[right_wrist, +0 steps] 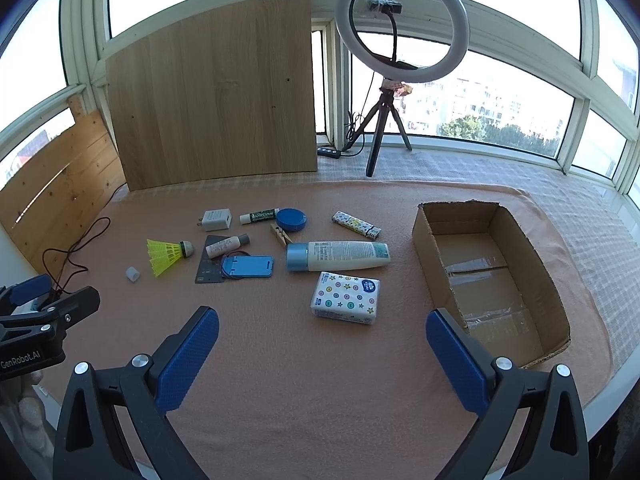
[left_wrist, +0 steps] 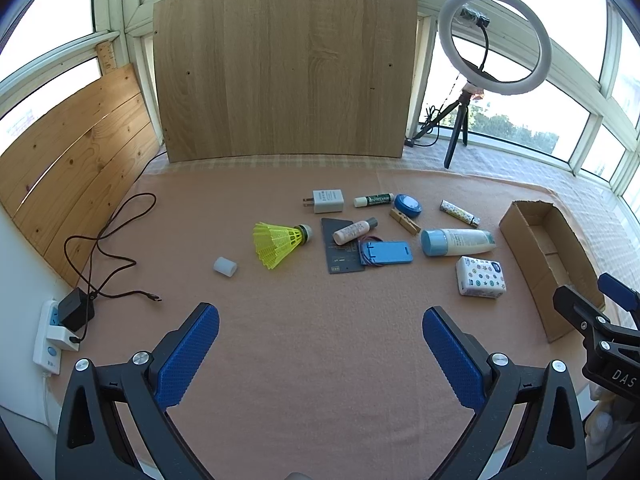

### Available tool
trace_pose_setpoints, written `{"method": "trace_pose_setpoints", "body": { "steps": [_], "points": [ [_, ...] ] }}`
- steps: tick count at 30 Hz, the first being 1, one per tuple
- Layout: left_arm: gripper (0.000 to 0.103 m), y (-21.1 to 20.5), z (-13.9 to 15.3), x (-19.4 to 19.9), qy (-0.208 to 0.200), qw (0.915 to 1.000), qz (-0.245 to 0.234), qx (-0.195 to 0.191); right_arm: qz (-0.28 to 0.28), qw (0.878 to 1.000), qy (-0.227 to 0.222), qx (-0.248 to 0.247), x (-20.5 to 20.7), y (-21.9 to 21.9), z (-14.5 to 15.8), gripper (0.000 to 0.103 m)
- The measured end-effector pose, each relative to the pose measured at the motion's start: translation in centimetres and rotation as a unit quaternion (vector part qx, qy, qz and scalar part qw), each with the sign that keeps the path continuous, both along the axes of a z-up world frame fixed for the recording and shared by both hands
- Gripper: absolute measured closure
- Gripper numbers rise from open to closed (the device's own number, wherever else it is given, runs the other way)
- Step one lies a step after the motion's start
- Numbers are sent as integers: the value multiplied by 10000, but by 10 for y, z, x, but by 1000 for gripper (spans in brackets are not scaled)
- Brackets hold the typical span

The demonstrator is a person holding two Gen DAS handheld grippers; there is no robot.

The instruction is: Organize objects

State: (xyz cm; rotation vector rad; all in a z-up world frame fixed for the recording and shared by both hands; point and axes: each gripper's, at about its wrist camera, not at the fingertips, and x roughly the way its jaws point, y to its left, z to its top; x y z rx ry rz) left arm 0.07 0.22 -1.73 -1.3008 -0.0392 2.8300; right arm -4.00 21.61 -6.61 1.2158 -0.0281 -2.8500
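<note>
Both wide-open, empty grippers, left and right, hover short of the star-patterned white tissue pack (open brown cardboard box to its right).

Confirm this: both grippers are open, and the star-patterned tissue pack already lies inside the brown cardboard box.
Not quite. Both grippers are open, but the star-patterned tissue pack lies on the pink cloth beside the brown cardboard box, which is empty, as the right wrist view shows.

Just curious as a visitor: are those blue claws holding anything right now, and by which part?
Nothing is held: the left gripper and right gripper are both open, with only cloth between their fingers.
</note>
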Motion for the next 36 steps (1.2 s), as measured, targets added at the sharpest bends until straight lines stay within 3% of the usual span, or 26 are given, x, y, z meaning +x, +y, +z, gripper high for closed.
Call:
{"method": "trace_pose_setpoints", "body": {
  "steps": [22, 36],
  "points": [
    [0, -5, -22, -19, -255, 9996, 38, 66, -135, 9993, -342, -6, -16, 15, -19, 1],
    [0, -2, -33, -25, -320, 9994, 104, 73, 146, 9976, -628, -241, -52, 25, -36, 1]
  ]
}}
